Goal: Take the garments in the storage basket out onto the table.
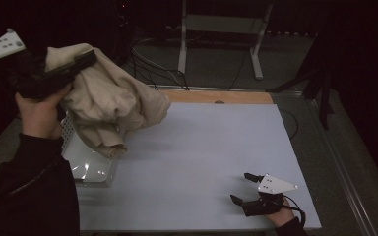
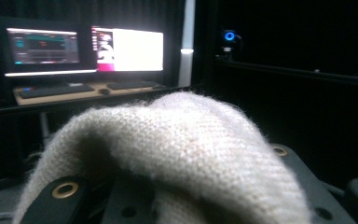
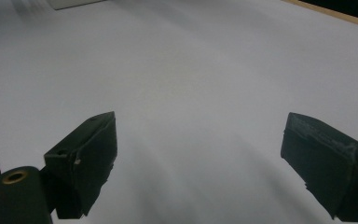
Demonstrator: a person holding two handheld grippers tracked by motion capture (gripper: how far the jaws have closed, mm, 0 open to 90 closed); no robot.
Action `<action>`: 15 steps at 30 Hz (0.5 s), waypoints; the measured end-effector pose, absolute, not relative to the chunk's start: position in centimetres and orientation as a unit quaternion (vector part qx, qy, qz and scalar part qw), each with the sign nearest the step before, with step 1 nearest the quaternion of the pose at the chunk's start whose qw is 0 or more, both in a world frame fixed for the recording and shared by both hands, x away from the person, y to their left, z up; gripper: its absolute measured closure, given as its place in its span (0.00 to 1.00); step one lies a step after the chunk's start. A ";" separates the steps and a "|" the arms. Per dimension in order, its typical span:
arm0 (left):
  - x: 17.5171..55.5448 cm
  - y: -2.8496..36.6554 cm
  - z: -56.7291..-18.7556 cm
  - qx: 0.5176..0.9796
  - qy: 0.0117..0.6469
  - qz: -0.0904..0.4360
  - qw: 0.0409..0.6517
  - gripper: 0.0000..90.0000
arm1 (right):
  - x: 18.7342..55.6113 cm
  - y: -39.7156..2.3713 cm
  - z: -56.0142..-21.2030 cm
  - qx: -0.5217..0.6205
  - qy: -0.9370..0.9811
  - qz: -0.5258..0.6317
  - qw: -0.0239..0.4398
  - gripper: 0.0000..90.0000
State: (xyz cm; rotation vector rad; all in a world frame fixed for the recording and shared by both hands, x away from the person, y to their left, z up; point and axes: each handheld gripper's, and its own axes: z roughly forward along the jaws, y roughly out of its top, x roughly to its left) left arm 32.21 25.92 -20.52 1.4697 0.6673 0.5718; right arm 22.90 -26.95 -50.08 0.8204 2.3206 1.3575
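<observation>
We see a table [image 1: 202,162] with a pale, flat white top and a strip of bare wood along its far edge. At its left edge sits a white basket [image 1: 86,164] with a perforated wall, directly on the surface. A small dark spot [image 1: 219,102] shows on the wood strip. Under our right gripper's camera the same pale top [image 3: 177,79] runs smooth and bare.

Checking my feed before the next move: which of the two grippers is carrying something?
The left gripper, raised over the white basket, grips the beige sweater. The right gripper sits open and empty, low over the table.
</observation>
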 end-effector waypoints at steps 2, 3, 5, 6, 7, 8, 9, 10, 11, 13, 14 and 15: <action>32.6 25.1 -20.4 0.652 0.288 0.248 0.656 0.79 | 22.9 -27.0 -50.1 0.287 0.814 0.477 0.165 0.12; 32.7 24.6 -20.4 0.653 0.286 0.244 0.657 0.79 | 22.9 -27.0 -50.1 0.286 0.814 0.477 0.165 0.12; 33.1 23.8 -20.3 0.656 0.279 0.239 0.659 0.79 | 22.9 -27.0 -50.1 0.286 0.815 0.476 0.166 0.12; 33.3 23.2 -20.2 0.659 0.276 0.236 0.659 0.79 | 22.9 -27.0 -50.1 0.286 0.815 0.477 0.165 0.12; 33.4 22.7 -20.2 0.660 0.273 0.235 0.659 0.79 | 22.8 -27.0 -50.0 0.286 0.814 0.477 0.166 0.12; 33.6 22.3 -20.2 0.663 0.271 0.232 0.659 0.79 | 22.8 -27.0 -50.0 0.286 0.814 0.477 0.166 0.12; 33.8 21.8 -20.2 0.666 0.268 0.229 0.658 0.79 | 22.8 -27.1 -50.0 0.286 0.814 0.477 0.166 0.12; 33.9 21.5 -20.3 0.667 0.266 0.228 0.657 0.79 | 22.8 -27.1 -50.0 0.286 0.814 0.478 0.167 0.12; 34.1 21.0 -20.3 0.669 0.265 0.227 0.656 0.79 | 22.8 -27.1 -50.0 0.286 0.813 0.479 0.167 0.12; 34.5 20.3 -20.5 0.672 0.259 0.220 0.658 0.79 | 22.8 -27.1 -50.0 0.286 0.813 0.480 0.167 0.12; 34.6 19.8 -20.6 0.674 0.258 0.219 0.657 0.79 | 22.8 -27.1 -50.0 0.286 0.812 0.481 0.167 0.12; 34.9 19.4 -20.7 0.675 0.255 0.214 0.658 0.79 | 22.7 -27.2 -49.9 0.286 0.812 0.481 0.167 0.12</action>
